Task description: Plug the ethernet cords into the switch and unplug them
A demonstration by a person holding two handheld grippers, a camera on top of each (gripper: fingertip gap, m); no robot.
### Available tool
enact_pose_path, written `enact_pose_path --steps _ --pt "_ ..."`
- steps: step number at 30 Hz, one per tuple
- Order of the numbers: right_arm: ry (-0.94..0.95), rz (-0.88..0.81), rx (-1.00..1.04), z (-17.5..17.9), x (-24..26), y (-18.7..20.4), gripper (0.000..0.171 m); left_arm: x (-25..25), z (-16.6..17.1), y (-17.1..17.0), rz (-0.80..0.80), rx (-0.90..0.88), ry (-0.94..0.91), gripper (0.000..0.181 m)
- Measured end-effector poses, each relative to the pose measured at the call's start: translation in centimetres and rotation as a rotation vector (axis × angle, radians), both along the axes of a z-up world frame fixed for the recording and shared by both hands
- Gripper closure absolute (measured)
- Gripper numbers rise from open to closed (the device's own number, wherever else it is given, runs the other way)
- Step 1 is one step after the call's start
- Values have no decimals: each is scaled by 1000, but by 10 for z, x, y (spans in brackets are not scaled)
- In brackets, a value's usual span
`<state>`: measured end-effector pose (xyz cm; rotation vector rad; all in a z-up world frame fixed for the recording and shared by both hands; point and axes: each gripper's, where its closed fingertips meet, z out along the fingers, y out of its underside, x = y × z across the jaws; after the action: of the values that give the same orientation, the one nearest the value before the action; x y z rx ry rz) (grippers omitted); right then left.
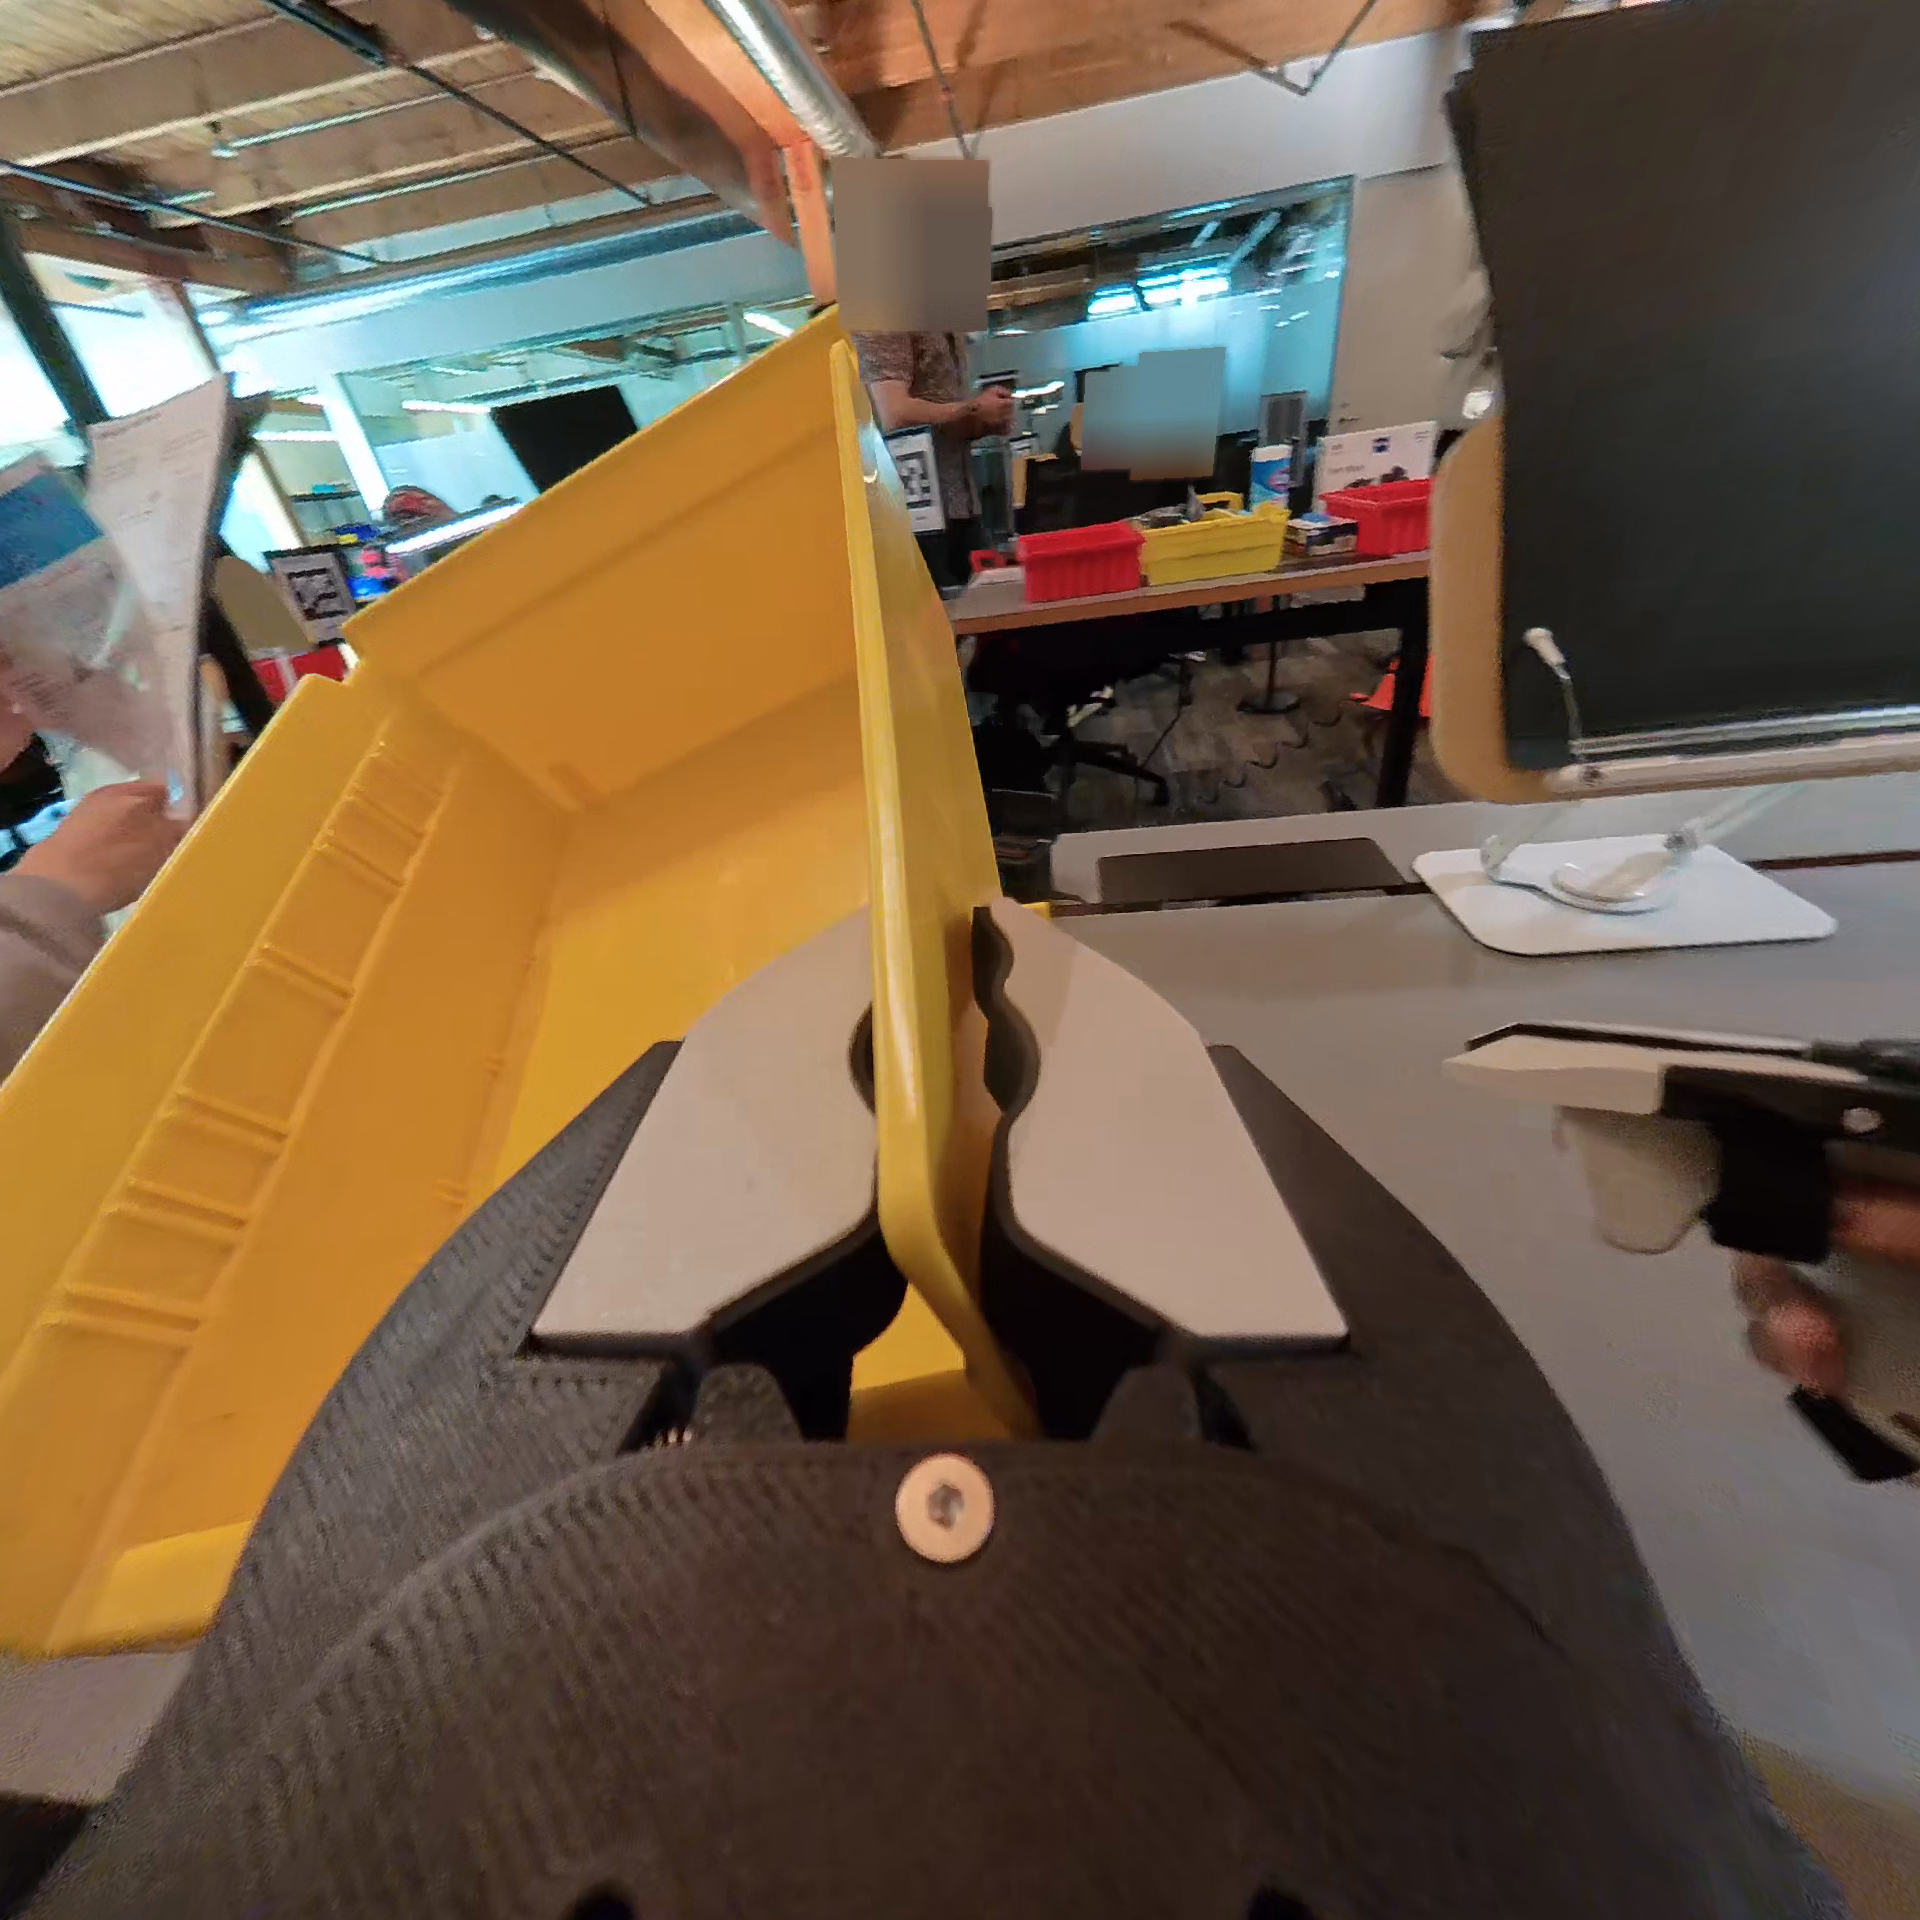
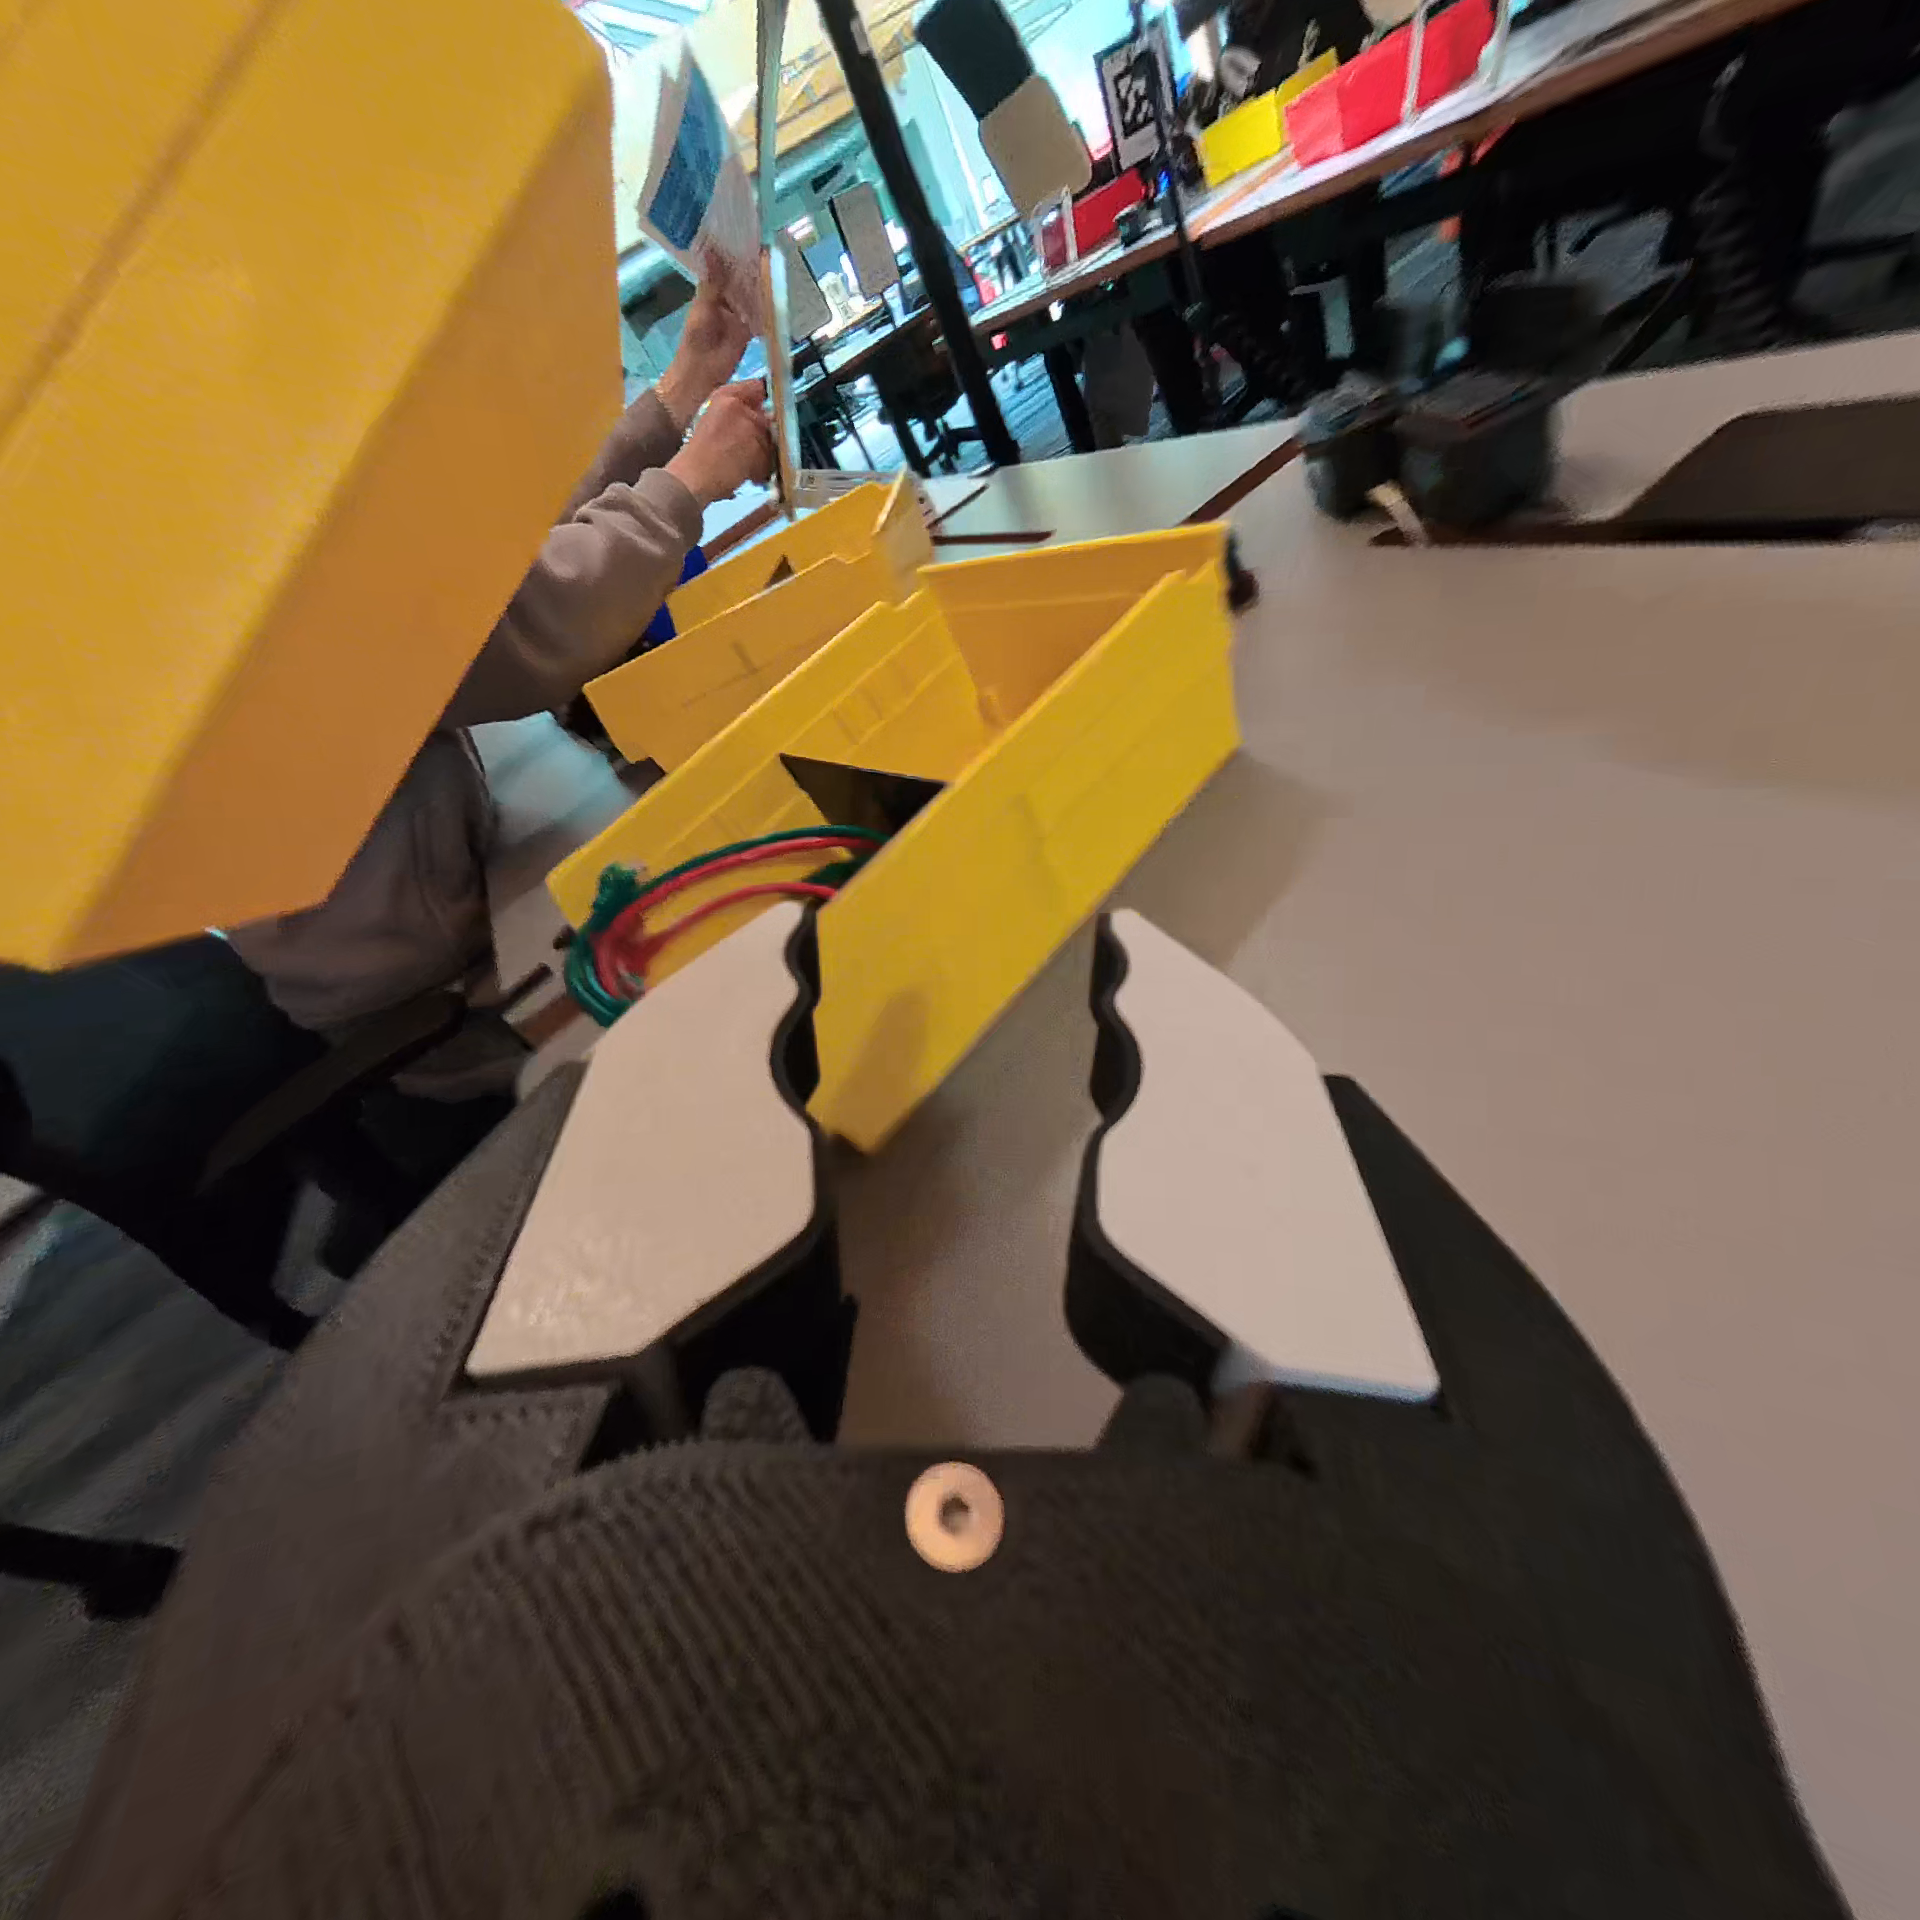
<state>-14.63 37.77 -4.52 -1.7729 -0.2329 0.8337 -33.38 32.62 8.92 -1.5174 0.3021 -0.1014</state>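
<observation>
My left gripper (image 1: 925, 920) is shut on the side wall of a yellow bin (image 1: 644, 727) and holds it tilted above the grey table (image 1: 1351, 1039). No contents show inside it. In the right wrist view this lifted bin (image 2: 260, 416) fills the upper left. My right gripper (image 2: 956, 925) is open and empty, with the near corner of a second yellow bin (image 2: 1039, 831) between its fingertips. Red and green cords (image 2: 665, 904) hang over that bin's left end. A dark flat object (image 2: 862, 795) lies inside it; I cannot tell if it is the switch. The right gripper also shows in the left wrist view (image 1: 1507, 1060).
A third yellow bin (image 2: 748, 644) stands behind the second. A person's sleeve (image 2: 582, 603) and hands holding papers are at the left. A monitor (image 1: 1704, 364) on a white base (image 1: 1621, 904) stands at the right. A dark object (image 2: 1434, 447) sits farther back on the table.
</observation>
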Motion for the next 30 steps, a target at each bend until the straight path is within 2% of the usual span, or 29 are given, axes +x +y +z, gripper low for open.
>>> enact_pose_path --steps 1,8,11,15,20,23,27,30 --pt "-35 -21 22 0 26 -7 121 11 1 -1 -28 -2 11 173" --pt "-240 -326 36 -15 259 -73 133 129 3 -24 -327 -9 77 173" --pt "-192 -489 21 -12 352 -117 138 199 -7 -45 -496 -24 87 172" --pt "-98 -647 29 -16 435 -179 138 299 -44 -76 -702 -88 112 172" --pt "-45 -770 58 -24 483 -231 139 406 -103 -101 -858 -192 171 172" --pt "31 -717 77 -16 483 -233 138 453 -133 -105 -901 -246 221 172" --pt "-64 -711 83 -17 485 -233 136 507 -169 -108 -922 -295 298 172" --pt "-68 -704 106 -10 483 -235 134 541 -186 -112 -910 -255 366 171"
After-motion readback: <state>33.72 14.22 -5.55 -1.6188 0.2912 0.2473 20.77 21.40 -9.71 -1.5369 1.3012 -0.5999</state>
